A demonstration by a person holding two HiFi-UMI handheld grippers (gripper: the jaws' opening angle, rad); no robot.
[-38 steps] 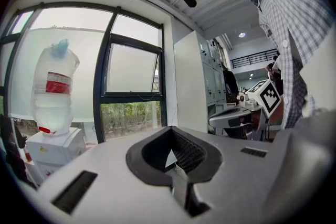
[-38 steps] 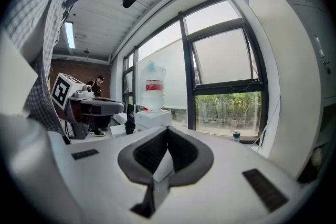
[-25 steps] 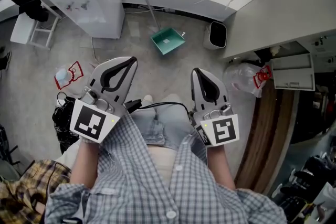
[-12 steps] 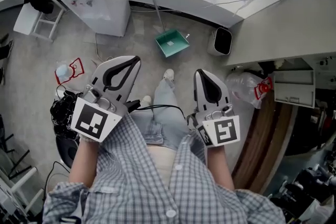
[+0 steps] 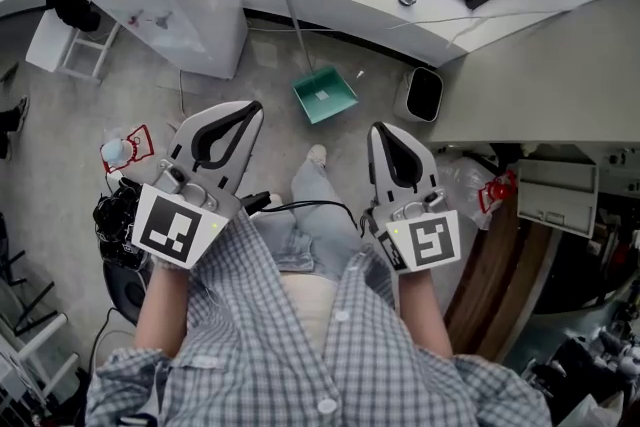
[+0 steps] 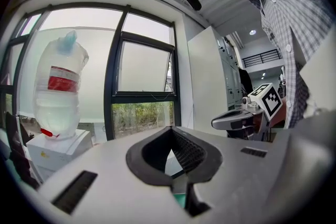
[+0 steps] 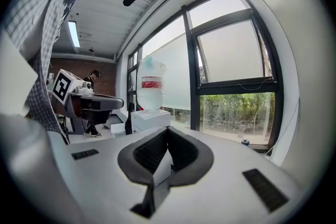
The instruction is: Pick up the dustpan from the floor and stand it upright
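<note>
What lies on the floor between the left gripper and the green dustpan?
Nothing: in the head view, only bare grey floor separates the left gripper from the dustpan. The person's shoe is off that line.

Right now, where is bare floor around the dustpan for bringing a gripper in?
Bare floor lies between the dustpan and the white cabinet. It is tighter toward the black bin, crowded by the plastic bag.
</note>
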